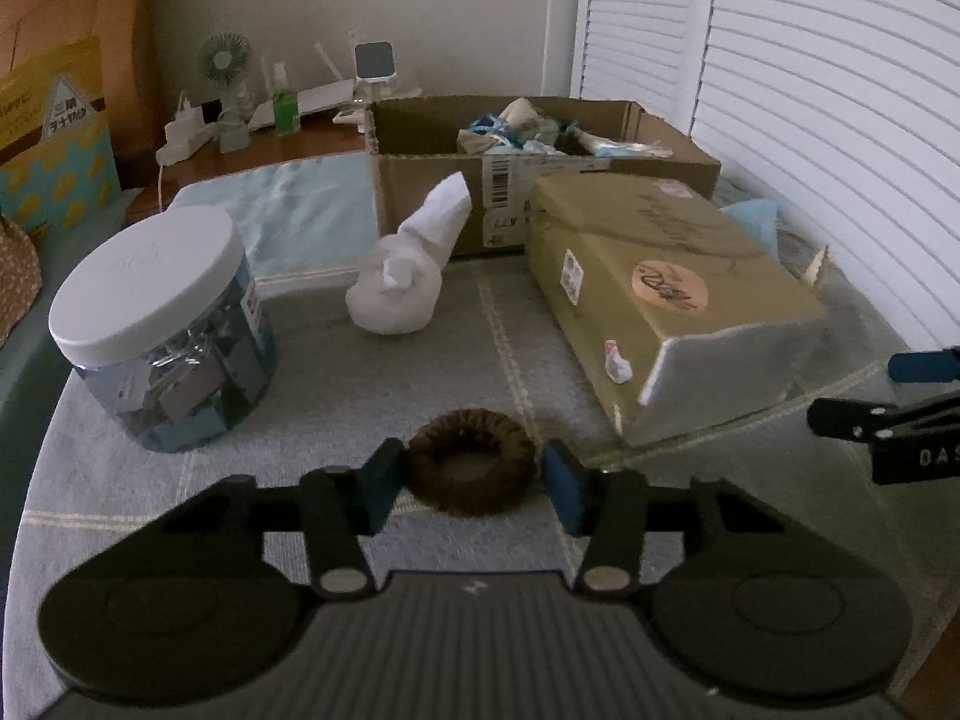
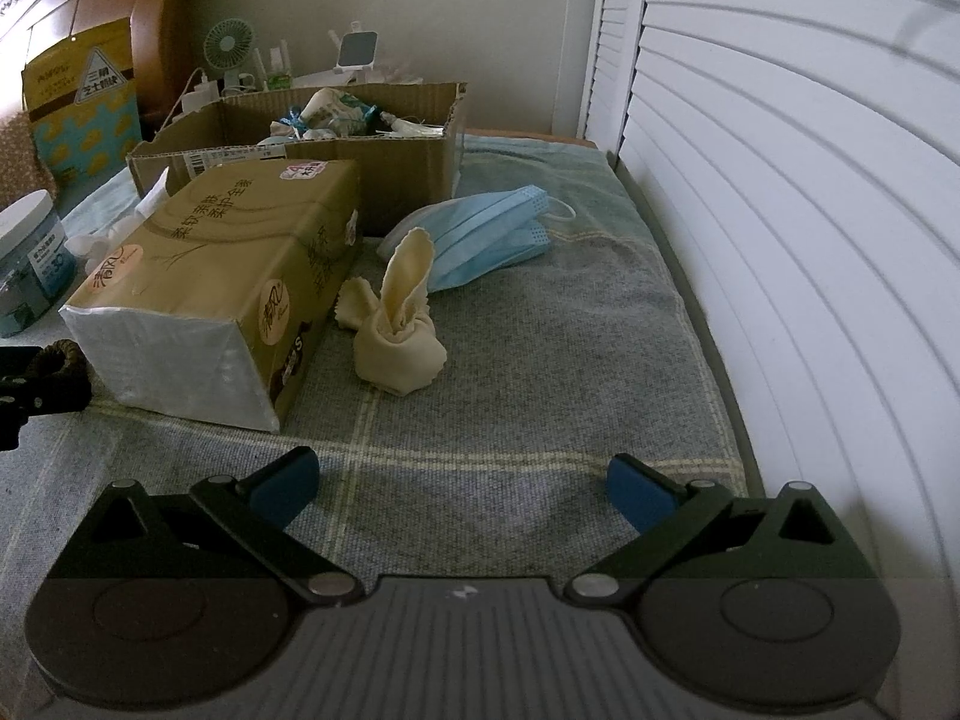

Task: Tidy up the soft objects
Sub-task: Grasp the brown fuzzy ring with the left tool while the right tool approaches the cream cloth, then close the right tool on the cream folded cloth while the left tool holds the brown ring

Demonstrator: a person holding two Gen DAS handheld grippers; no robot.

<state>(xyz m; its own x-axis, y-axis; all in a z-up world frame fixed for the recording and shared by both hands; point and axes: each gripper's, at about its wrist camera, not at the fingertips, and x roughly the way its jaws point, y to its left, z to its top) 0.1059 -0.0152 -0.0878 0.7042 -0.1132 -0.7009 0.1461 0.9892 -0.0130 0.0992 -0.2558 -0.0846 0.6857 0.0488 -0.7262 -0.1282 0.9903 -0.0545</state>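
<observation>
Gripping a brown hair tie (image 1: 472, 461) on the grey cloth (image 1: 420, 360), the left gripper (image 1: 474, 483) had its pads against the ring's sides, beside a tissue pack (image 1: 660, 276). The right gripper (image 2: 462, 489) hung with jaws wide apart, empty.

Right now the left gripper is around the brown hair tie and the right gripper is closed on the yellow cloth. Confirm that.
Not quite. The right gripper is open and holds nothing; the yellow cloth lies on the mat ahead of it, as the right wrist view shows. The left gripper is around the brown hair tie.
</observation>
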